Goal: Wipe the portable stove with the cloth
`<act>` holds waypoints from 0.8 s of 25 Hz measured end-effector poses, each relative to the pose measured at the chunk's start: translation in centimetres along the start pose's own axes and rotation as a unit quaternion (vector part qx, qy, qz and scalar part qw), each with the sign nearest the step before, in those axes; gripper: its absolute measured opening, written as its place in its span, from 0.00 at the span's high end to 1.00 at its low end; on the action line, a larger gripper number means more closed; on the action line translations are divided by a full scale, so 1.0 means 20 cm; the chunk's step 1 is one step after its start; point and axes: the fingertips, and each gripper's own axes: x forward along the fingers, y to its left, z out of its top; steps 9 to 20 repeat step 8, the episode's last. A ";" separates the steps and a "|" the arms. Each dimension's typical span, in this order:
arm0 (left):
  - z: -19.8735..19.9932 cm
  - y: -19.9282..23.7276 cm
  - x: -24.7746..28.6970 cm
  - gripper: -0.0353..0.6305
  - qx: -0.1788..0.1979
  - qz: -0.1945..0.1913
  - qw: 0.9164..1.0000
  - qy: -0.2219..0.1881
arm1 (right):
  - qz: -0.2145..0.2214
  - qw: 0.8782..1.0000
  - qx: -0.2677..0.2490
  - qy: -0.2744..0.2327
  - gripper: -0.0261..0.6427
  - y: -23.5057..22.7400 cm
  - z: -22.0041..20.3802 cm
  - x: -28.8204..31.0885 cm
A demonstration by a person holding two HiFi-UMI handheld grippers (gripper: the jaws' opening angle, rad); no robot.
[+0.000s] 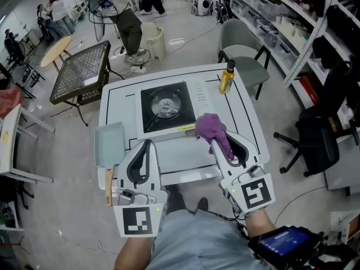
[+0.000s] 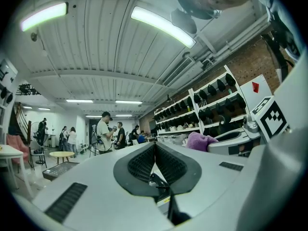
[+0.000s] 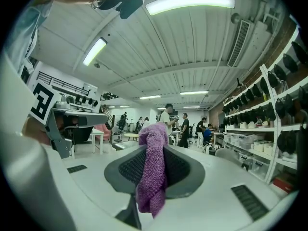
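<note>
The portable stove (image 1: 166, 107), black-topped with a round burner, sits in the middle of the white table (image 1: 247, 117). My right gripper (image 1: 216, 142) is shut on a purple cloth (image 1: 211, 127), which bunches over the stove's front right corner. In the right gripper view the cloth (image 3: 153, 167) hangs down between the pads of that gripper (image 3: 153, 148). My left gripper (image 1: 148, 144) hovers at the table's front edge, just in front of the stove, its jaws together and empty. The left gripper view shows its own tips (image 2: 155, 148) meeting, and the cloth (image 2: 199, 141) off to the right.
A yellow bottle (image 1: 226, 77) stands at the table's back right. A flat pale-green blade with a wooden handle (image 1: 109, 148) lies on the left side. A grey chair (image 1: 242, 55), a black mesh table (image 1: 81, 72) and an office chair (image 1: 318, 139) surround the table.
</note>
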 end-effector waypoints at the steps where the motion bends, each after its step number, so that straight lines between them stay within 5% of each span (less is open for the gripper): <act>1: 0.00 0.00 0.00 0.92 0.000 -0.001 1.000 0.001 | -0.001 1.000 0.000 0.000 0.80 0.00 0.00 0.00; 20: -0.01 -0.01 0.01 0.92 0.000 -0.003 1.000 0.004 | -0.003 1.000 0.000 0.000 0.80 -0.01 -0.01 0.00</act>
